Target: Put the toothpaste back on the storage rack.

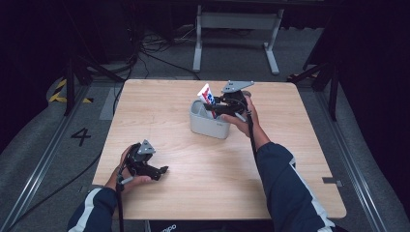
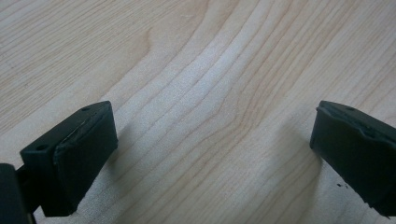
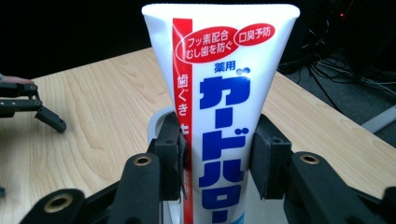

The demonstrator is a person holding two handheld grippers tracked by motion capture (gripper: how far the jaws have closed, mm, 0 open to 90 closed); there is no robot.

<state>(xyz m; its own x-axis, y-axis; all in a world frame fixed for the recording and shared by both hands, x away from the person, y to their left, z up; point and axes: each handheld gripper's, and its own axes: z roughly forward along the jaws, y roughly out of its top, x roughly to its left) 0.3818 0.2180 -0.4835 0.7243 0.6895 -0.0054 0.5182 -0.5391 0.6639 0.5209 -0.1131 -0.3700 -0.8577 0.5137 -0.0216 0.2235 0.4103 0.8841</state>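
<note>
A light wooden table (image 1: 208,183) filled the middle of the high view, standing on grey floor with dark cables and a white metal frame (image 1: 237,29) at the top of the frame. On it, a little above centre, sat a pale grey bin (image 1: 207,124) with rounded corners. Just right of the bin, the right gripper (image 1: 216,108) reached over its rim, its jaws closed on a white toothpaste tube (image 1: 207,94) printed in blue and red, which stood upright with its flat crimped end poking above the bin. In the right gripper view the two pads pressed both sides of the toothpaste tube (image 3: 219,116), with the bin's rim just behind it. At lower left of the high view, the left gripper (image 1: 162,170) rested low on the table, well apart from the bin; in the left gripper view its jaws stood wide apart over bare wood, holding nothing.
</note>
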